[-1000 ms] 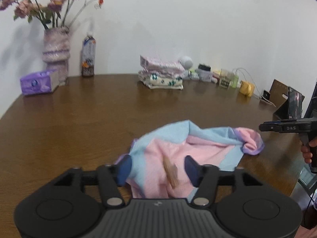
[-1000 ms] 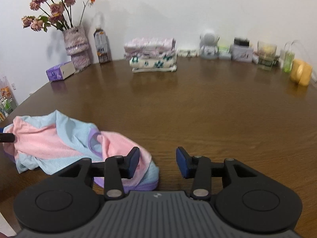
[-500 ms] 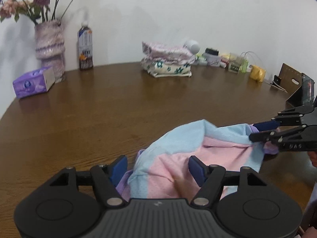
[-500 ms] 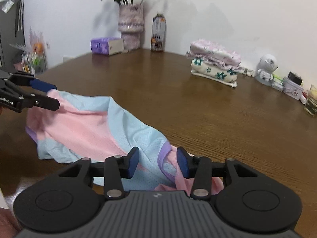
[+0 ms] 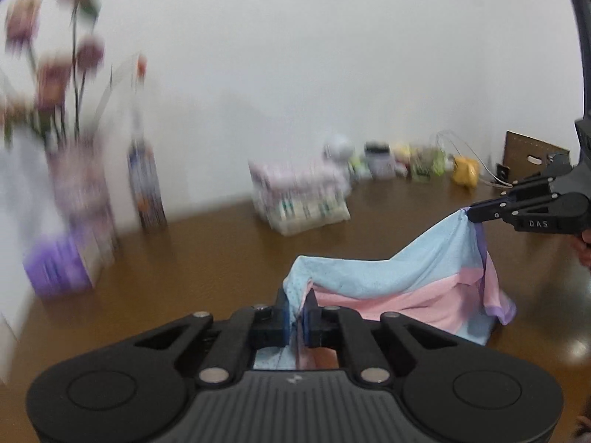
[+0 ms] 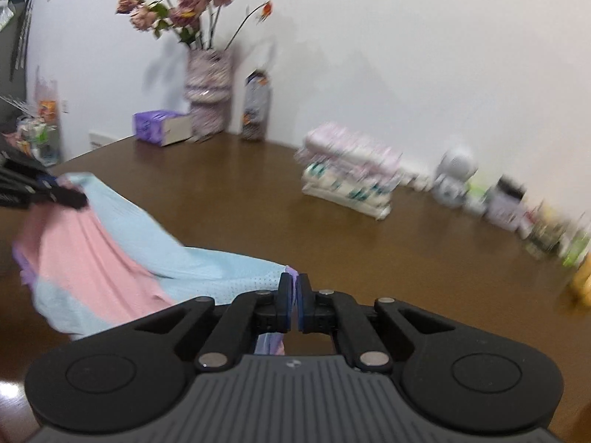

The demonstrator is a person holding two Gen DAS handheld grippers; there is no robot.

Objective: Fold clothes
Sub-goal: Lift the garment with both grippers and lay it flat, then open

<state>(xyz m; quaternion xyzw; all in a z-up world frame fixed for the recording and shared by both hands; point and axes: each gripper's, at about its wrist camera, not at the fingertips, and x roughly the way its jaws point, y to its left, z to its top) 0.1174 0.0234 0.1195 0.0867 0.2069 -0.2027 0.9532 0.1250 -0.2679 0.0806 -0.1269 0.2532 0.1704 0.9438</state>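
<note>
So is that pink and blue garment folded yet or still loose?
Still loose. The garment hangs unfolded between the left gripper and right gripper, each shut on an edge, its lower part bunched on the table.

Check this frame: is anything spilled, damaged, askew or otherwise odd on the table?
Nothing stands out. The left gripper and right gripper are each shut on an edge of the pink and blue garment, which sags between them over the table. The background is motion-blurred; the folded stack looks tidy.
</note>
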